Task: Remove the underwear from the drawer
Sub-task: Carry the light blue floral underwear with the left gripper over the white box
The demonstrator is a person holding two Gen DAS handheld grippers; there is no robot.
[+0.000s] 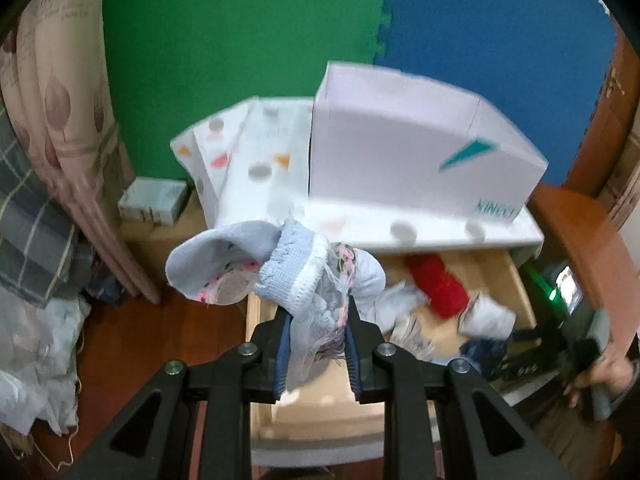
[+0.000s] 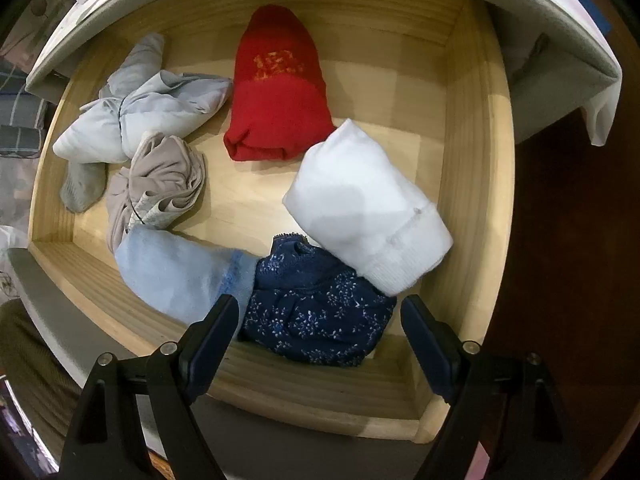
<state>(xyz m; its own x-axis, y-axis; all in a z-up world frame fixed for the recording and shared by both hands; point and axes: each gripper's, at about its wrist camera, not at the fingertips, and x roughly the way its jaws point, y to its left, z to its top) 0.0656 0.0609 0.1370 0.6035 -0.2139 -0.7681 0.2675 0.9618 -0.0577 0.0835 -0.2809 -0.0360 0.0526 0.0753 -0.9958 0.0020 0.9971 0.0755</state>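
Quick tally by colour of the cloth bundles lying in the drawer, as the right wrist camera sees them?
Red bundle: 1
White bundle: 1
Navy floral bundle: 1
Light blue bundle: 1
Pale grey-blue bundle: 1
Beige bundle: 1
Total: 6

1. We've got a pale blue knit piece [image 1: 292, 276] with a white band, bunched up with pink-patterned fabric.
2. In the light wood drawer [image 2: 476, 184] we see a red bundle [image 2: 278, 92] with orange-gold print.
3. There's a plain white roll [image 2: 364, 208] and a navy piece [image 2: 316, 312] with tiny white sprigs.
4. Light blue one [image 2: 180, 276], beige-grey one [image 2: 160, 180], pale grey-blue one [image 2: 148, 108].
5. Behind, we've got a green wall panel [image 1: 240, 32] next to a blue wall panel [image 1: 500, 40], plus a white box [image 1: 404, 160] with teal marks.
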